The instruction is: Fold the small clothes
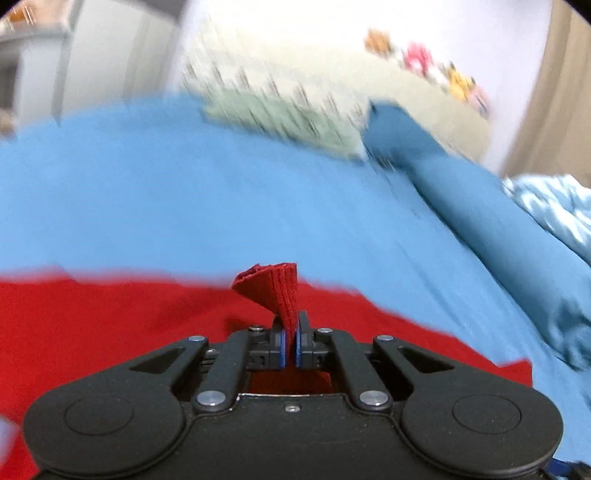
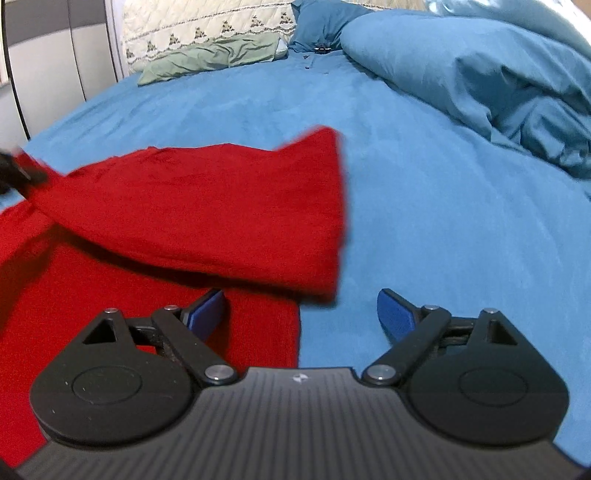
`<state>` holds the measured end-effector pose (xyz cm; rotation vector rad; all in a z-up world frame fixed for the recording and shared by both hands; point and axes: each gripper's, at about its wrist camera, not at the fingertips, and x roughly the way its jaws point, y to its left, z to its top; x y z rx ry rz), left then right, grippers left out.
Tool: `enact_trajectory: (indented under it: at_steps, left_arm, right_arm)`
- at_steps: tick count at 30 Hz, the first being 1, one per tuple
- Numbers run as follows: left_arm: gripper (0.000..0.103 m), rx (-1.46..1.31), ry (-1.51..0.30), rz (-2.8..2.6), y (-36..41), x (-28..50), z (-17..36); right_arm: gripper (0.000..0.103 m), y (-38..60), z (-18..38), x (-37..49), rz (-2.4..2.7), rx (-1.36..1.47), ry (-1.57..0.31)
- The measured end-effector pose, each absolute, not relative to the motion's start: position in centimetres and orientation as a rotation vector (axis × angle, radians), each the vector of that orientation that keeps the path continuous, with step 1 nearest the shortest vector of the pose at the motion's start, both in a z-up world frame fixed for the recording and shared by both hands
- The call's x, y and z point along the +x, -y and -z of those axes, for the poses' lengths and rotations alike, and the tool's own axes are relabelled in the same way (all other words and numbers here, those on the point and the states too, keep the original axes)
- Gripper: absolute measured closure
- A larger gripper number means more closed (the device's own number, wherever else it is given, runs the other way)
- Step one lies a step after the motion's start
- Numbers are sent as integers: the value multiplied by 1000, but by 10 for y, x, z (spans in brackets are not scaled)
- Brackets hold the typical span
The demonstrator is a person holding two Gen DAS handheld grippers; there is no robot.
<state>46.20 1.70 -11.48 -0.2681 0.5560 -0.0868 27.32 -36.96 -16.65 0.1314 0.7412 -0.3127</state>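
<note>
A red garment [image 2: 207, 206] lies on the blue bed sheet [image 2: 424, 206]. One part of it is lifted and folded over the rest, hanging in the air. My left gripper [image 1: 290, 332] is shut on a bunched red edge of the garment [image 1: 273, 288] and holds it up; it shows at the left edge of the right wrist view [image 2: 14, 173]. My right gripper [image 2: 301, 314] is open and empty, low over the garment's right edge, its left finger over red cloth and its right finger over the sheet.
A rumpled blue duvet [image 2: 498, 81] is piled at the right of the bed. A green pillow [image 2: 210, 59] and a cream quilted headboard cover [image 2: 207, 18] are at the far end. A wardrobe [image 2: 55, 55] stands on the left.
</note>
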Motion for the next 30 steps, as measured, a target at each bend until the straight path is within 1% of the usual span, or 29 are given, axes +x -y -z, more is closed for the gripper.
enact_trajectory:
  at_steps: [2,8,12,15,18,21,22,23,25,27,28,29,30]
  left_arm:
    - [98,-243,-512,47,-35,456,108]
    - [98,-219,-555,31,-61,452,126]
    - [98,-248,-537,4,-67,444,131]
    - [98,-242,-570,5,-71,441,139]
    - [97,-220,-628,14,-75,433,154]
    - [87,-213,-671,5,-85,415,164]
    - [82,-203,-677,-12,-89,406,164]
    - [71,-180,-689,-39,-93,397,164]
    - [64,-151,-679,-65,-100,379,157]
    - [52,-144,-641,-28,-102,365,147]
    - [41,-130,-627,-16,-98,363,142]
    - [35,-119,-617,-2,-93,365,139]
    - [34,-120,-612,17,-87,369,137]
  right_arm:
    - [0,365,168,282,318,94,-754]
    - [0,347,170,306,370,8,-783]
    - [0,352,165,315,464,-63,-768]
    - [0,374,164,305,490,-2,-789]
    - [0,378,171,292,464,-15,-798]
    - [0,381,170,286,441,-3,-800]
    - [0,381,167,284,433,-6,-809]
    - [0,380,165,283,426,-14,-822]
    - [0,373,155,279,417,-40,-843]
    - [0,358,138,271,333,-64,-786]
    - [0,348,131,269,274,-59,-757]
    - [0,340,127,272,232,-46,-748]
    - [0,331,126,278,184,-27,-738]
